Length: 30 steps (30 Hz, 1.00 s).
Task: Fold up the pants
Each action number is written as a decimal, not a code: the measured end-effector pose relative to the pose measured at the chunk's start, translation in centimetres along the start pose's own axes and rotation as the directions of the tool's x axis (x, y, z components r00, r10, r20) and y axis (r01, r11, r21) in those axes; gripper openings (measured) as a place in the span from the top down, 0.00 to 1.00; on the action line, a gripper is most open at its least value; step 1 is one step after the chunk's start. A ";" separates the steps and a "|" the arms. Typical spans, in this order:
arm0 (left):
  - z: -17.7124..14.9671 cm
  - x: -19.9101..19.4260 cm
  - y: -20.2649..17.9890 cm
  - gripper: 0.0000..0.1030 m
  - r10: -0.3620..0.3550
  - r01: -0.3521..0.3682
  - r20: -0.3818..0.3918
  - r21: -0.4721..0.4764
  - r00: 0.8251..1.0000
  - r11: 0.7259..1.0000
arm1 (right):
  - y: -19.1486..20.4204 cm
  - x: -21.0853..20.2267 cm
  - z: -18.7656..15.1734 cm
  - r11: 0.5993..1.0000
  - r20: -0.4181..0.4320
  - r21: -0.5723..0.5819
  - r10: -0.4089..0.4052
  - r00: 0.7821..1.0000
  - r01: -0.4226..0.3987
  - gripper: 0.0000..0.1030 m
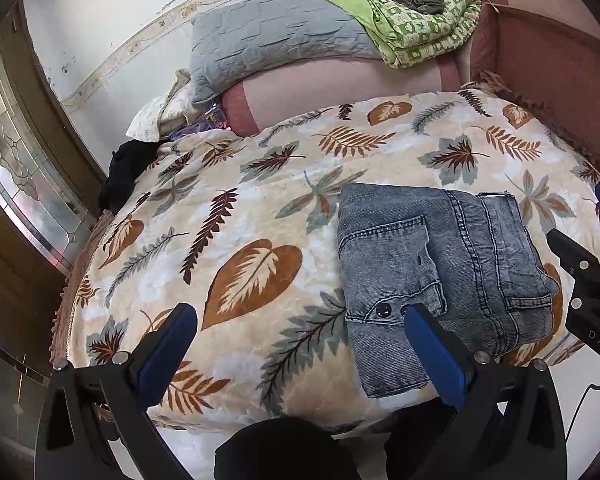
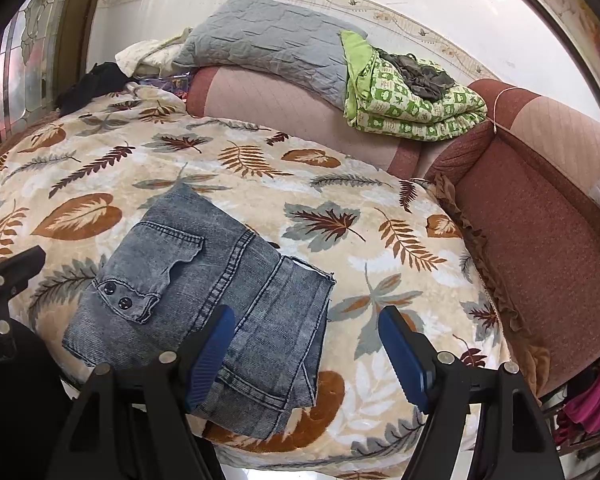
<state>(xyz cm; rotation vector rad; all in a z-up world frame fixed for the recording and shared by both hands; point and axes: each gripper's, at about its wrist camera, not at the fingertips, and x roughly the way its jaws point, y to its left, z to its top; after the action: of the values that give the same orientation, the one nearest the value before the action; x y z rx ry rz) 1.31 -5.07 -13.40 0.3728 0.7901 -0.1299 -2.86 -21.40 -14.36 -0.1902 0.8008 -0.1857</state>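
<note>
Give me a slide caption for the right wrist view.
Folded grey denim pants lying on a leaf-print blanket, right gripper open just above them.

We see the pants point(image 2: 204, 292) as faded grey-blue denim, matt, with ridged seams and glossy dark buttons. Beneath them the bed blanket point(image 2: 340, 184) looks plush and soft. Our left tool point(image 1: 300, 344) and right tool point(image 2: 306, 350) show matt black plastic, ribbed blue pads and shiny metal rivets
</note>
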 end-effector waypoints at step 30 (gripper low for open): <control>-0.4 0.6 0.0 0.00 -0.001 0.001 -0.019 0.006 1.000 1.000 | 0.0 0.1 -0.1 1.000 -0.006 0.002 0.001 1.000 -0.001 0.25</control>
<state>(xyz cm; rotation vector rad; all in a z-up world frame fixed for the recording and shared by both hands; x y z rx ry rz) 1.47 -4.88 -14.07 0.3802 0.8087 -0.1296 -2.87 -21.39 -14.49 -0.1875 0.8065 -0.1861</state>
